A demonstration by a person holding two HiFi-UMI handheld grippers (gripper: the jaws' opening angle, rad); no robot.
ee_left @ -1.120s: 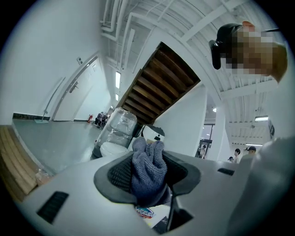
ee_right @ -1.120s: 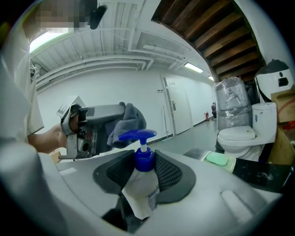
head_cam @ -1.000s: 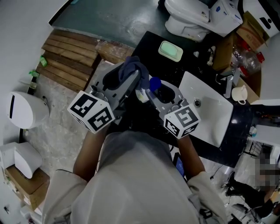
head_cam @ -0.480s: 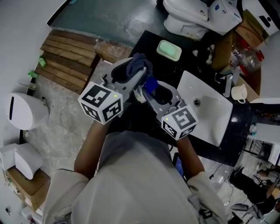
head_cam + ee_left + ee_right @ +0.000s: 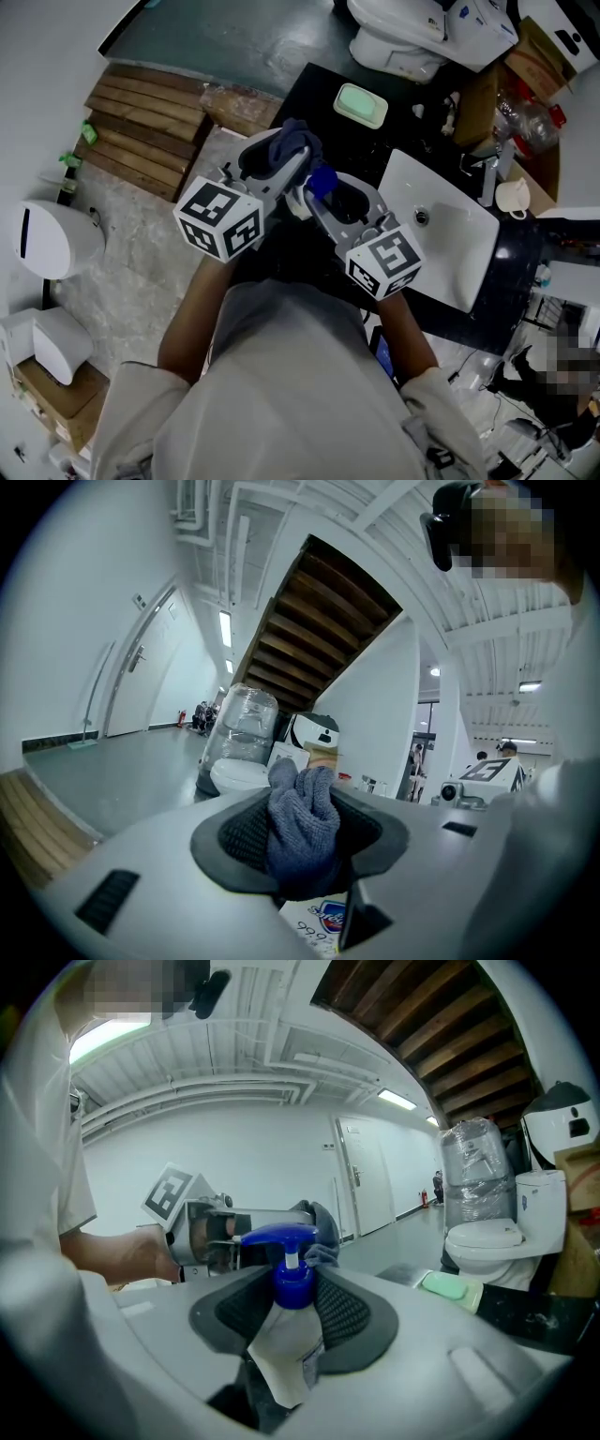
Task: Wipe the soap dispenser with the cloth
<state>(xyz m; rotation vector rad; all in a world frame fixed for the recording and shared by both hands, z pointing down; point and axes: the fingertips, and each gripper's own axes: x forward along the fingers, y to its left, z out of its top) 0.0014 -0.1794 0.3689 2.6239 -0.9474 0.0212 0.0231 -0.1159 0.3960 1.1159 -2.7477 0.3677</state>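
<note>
- A white soap dispenser [image 5: 284,1349] with a blue pump head [image 5: 291,1241] is held upright in the air, gripped at its neck and shoulders by the right tongs [image 5: 292,1312], whose dark pads press on either side of it.
- In the head view, the dispenser's [image 5: 319,183] blue top shows between the two tools, above the near edge of the black surface [image 5: 412,155].
- The left tongs [image 5: 300,841] are clamped on a bunched grey-blue cloth [image 5: 302,822], which pokes out past the tips; the bottle's printed label [image 5: 323,925] shows just beneath it.
- From above, the cloth [image 5: 292,141] sits just beside the pump head, on its far left side; contact cannot be told.
- Both forearms [image 5: 192,319] reach forward from the person's pale sleeves, and the tools converge nearly level, marker cubes [image 5: 220,218] toward the body.
- On the surface are a white basin [image 5: 441,234] and a green soap dish [image 5: 362,106].
- A toilet [image 5: 403,37] stands beyond, and a wooden pallet [image 5: 150,127] lies on the grey floor [image 5: 216,42] to the left.
</note>
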